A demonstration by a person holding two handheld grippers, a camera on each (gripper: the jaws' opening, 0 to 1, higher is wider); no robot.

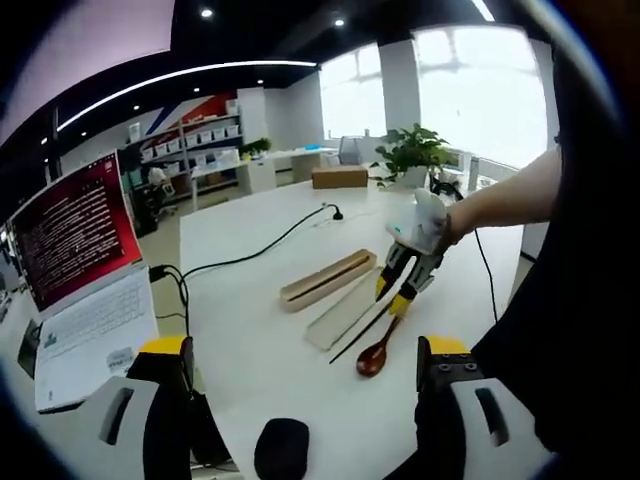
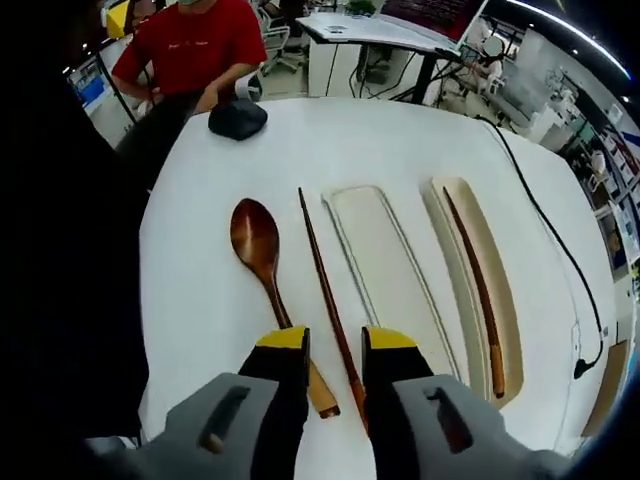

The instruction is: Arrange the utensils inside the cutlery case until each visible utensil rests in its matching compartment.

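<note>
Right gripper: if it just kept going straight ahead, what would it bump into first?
Probably the loose chopstick on the table, which runs up between the right gripper's open jaws; the wooden spoon lies just beside that line. Depth is hard to judge.

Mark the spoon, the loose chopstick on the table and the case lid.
spoon (image 2: 254,238), right gripper view, on the bowl.
loose chopstick (image 2: 322,282), right gripper view, mid-shaft.
case lid (image 2: 385,265), right gripper view, on its flat inner face.

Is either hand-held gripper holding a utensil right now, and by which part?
Nothing is held. The right hand-held gripper is open over the handle ends of the spoon and loose chopstick, both lying on the table. The left hand-held gripper is open and empty.
</note>
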